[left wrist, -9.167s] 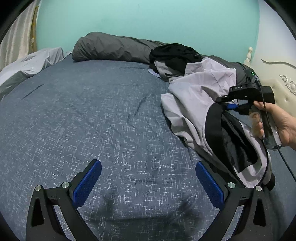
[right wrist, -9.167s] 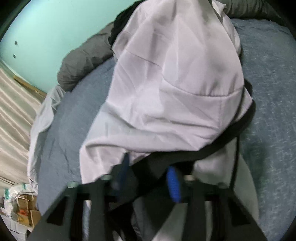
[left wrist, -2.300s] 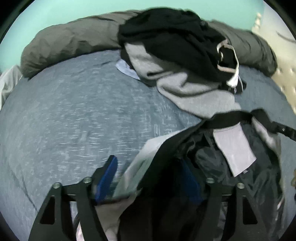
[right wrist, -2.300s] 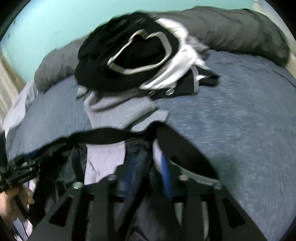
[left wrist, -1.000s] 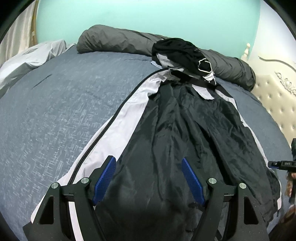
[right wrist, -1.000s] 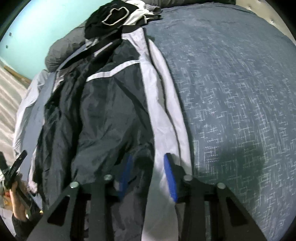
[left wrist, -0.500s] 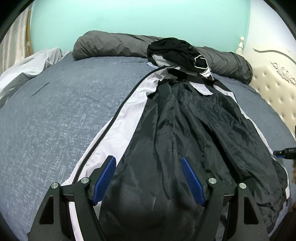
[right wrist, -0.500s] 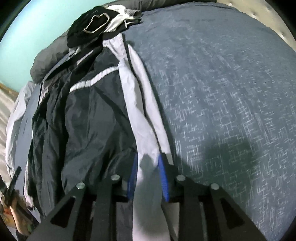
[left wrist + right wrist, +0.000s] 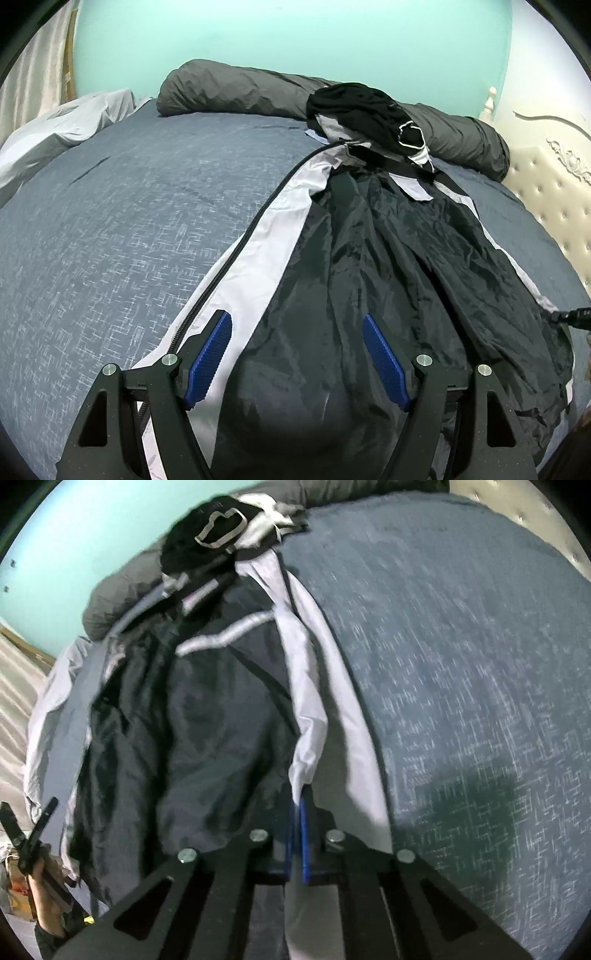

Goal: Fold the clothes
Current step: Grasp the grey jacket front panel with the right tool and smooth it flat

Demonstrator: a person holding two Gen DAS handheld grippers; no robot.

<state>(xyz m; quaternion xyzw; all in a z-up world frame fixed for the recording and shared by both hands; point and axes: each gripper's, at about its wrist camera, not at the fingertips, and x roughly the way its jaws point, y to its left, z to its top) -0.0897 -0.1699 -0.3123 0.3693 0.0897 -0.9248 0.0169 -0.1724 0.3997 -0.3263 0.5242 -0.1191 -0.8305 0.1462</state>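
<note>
Pinching the jacket's (image 9: 207, 716) pale front edge, the right gripper (image 9: 297, 834) has just been closing, cloth caught between its blue pads. The left gripper (image 9: 295, 354) hovers with jaws apart over the black lining (nothing gripped), the garment stretching ahead across the bed (image 9: 110, 221).

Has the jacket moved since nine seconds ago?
Yes. The jacket, then bunched near the headboard, now lies spread open down the bed.
</note>
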